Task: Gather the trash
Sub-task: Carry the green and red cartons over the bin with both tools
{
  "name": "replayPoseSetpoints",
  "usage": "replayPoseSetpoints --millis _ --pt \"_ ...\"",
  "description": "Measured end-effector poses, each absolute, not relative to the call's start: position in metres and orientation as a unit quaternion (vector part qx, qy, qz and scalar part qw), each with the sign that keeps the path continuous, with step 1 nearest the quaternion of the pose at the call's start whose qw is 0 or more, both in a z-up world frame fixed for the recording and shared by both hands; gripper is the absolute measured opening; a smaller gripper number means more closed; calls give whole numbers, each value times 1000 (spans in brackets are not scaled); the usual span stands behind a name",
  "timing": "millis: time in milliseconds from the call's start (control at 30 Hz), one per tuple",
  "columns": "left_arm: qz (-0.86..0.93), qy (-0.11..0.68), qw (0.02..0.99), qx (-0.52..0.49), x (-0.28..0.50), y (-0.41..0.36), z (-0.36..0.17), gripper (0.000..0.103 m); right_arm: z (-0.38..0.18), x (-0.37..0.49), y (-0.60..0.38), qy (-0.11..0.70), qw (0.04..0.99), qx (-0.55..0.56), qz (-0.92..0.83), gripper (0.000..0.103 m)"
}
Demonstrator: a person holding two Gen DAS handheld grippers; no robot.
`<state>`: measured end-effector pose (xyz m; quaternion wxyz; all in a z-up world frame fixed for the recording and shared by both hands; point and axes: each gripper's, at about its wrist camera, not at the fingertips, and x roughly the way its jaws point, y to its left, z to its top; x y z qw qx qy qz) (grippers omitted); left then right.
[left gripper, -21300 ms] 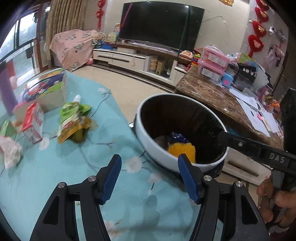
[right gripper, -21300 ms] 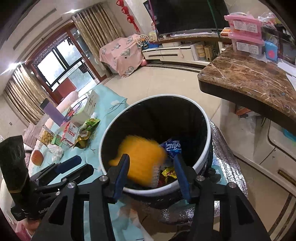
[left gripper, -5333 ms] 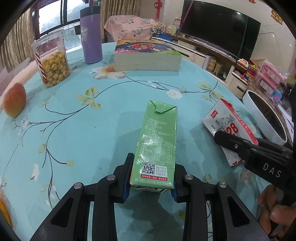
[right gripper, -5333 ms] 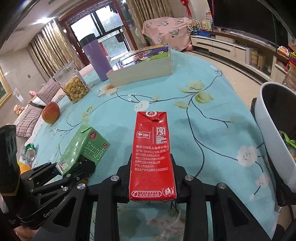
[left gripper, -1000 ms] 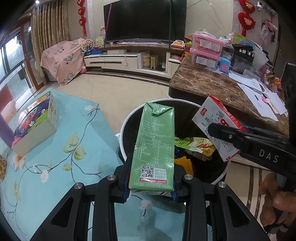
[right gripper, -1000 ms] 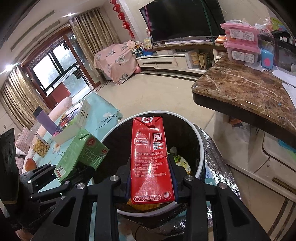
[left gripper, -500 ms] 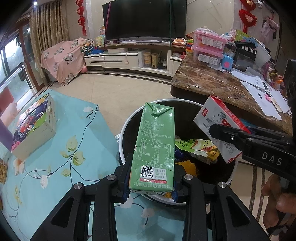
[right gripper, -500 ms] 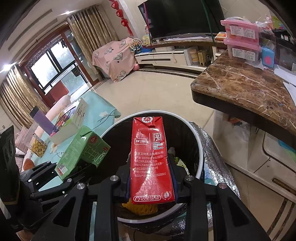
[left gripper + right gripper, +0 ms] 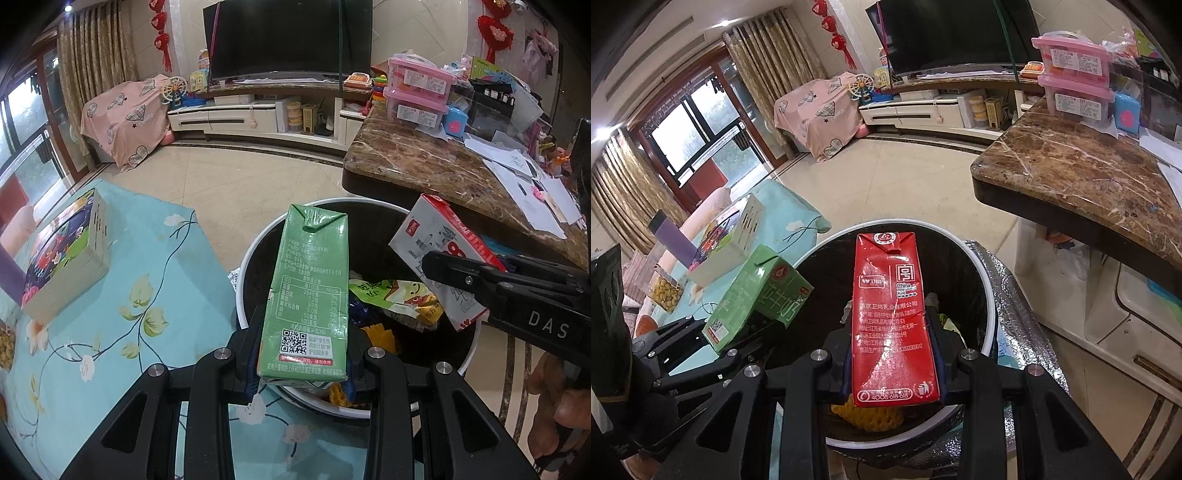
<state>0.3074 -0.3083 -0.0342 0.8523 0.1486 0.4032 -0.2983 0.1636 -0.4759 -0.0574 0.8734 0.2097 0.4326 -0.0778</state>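
I have a carton in each gripper, and both hang over the mouth of the bin, so this round of collecting is close to done. My left gripper is clamped on the green carton, pinching it near its bottom end. My right gripper is clamped the same way on the red carton.

In the left view the bin fills the lower middle of the frame, its white rim round a black inside. Wrappers and something yellow already lie in it, so part of the job looks finished. What I judge is left for these two is only to let go of them so they drop in. On the tabletop, at the left of the frame, I see a thick book and, in the right view, a jar of snacks and a purple cup. None of these looks like trash to me, though much of the tabletop is out of view.

The green carton's long axis runs up the left frame, straight away from my gripper, with its folded top at the far end over the bin's far rim. The red carton's long axis likewise runs up the right frame, folded top away from me. In the left view it shows at the right, slanting toward the upper left.
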Motion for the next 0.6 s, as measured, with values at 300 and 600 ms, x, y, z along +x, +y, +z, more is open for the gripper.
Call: replayPoseSetpoints --millis 300,600 --pt "-298 409 849 151 313 -314 -40 32 -58 164 -476 434 873 208 -78 33" --pt "-298 410 848 153 316 -317 -41 32 -61 165 -480 437 872 206 -79 33"
